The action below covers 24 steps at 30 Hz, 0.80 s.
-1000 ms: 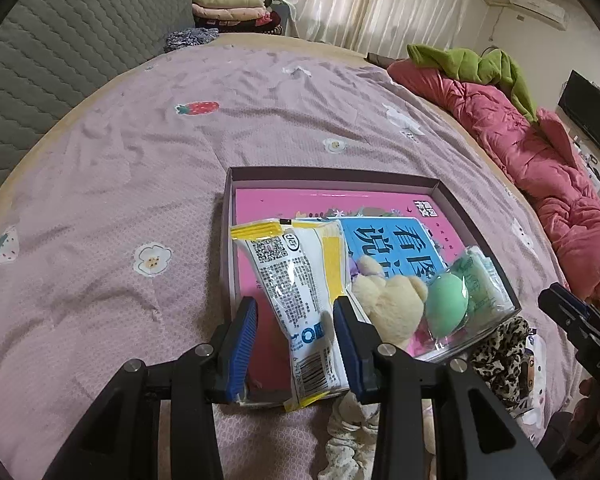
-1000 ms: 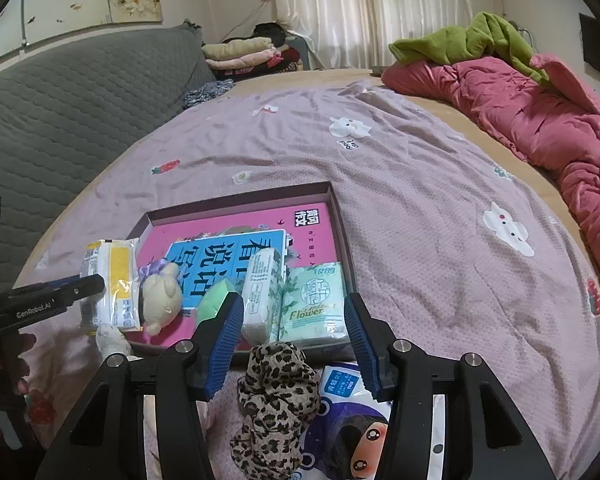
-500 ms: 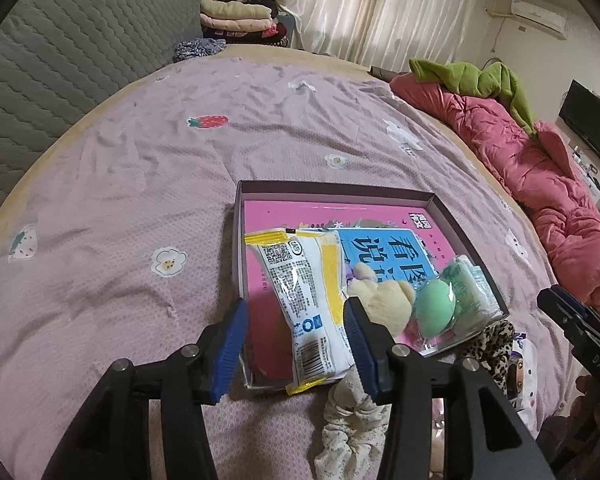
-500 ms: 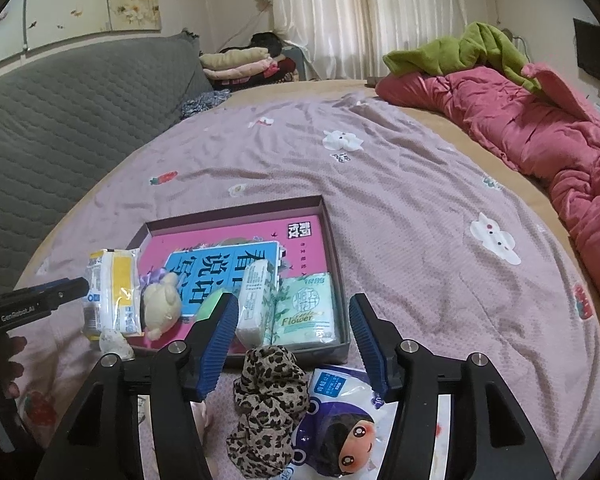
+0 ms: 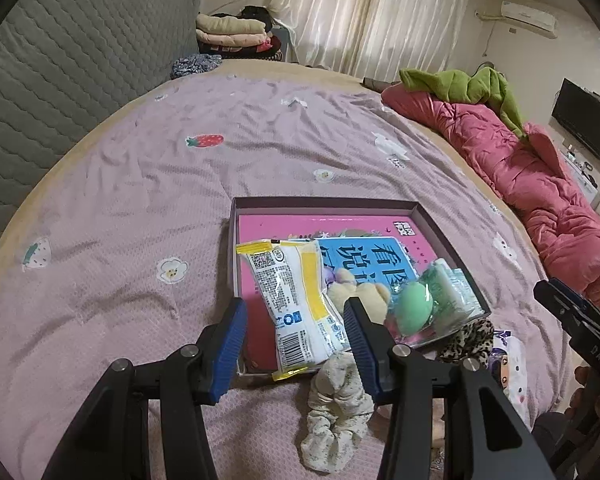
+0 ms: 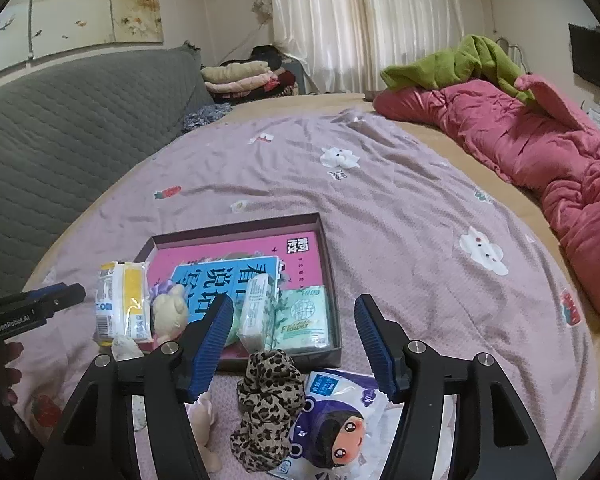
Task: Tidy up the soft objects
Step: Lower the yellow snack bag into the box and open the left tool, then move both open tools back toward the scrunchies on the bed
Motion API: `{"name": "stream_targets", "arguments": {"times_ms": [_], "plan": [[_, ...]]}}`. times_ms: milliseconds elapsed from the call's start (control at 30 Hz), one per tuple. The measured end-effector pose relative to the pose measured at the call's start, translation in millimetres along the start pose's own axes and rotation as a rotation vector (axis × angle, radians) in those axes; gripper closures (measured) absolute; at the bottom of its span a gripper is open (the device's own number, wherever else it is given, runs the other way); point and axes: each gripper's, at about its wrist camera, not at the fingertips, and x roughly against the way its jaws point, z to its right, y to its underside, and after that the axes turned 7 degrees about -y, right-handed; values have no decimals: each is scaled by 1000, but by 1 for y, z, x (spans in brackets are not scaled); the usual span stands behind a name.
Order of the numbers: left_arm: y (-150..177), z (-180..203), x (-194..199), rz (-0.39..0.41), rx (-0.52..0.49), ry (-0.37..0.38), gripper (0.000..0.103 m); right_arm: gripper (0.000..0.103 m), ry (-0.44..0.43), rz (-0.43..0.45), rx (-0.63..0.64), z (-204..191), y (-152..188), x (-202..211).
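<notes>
Scrunchies lie just outside the near rim of the box, and they look like the next things to go in. The leopard scrunchie sits low in the right wrist view, directly between and ahead of the right gripper, long axis running up the frame. The cream scrunchie lies low in the left wrist view, under the right-hand finger of the left gripper. Each hand is nearest its own scrunchie.

Both grippers are empty; the right's jaws have just been opening and stand wide, the left's stand partly apart.

Inside the box are a snack bag, plush toy, green sponge and tissue packs. A doll-print pack lies beside the leopard scrunchie.

Everything rests on a lilac bedspread, wrinkled and soft, with a red quilt at upper right and curtains behind.
</notes>
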Motion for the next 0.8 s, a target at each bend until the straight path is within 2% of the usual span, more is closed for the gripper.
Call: {"name": "stream_targets", "arguments": {"times_ms": [433,600,800], "plan": [[4,5,25,30,7,-9,53,36,9,19,38,-6,5,20],[10,7,31,27,8,-14,46,34,9,14,57,-8,9,25],[20,13,32,4,-4,-8,46,33,8,-4,70,-10,20,29]]}}
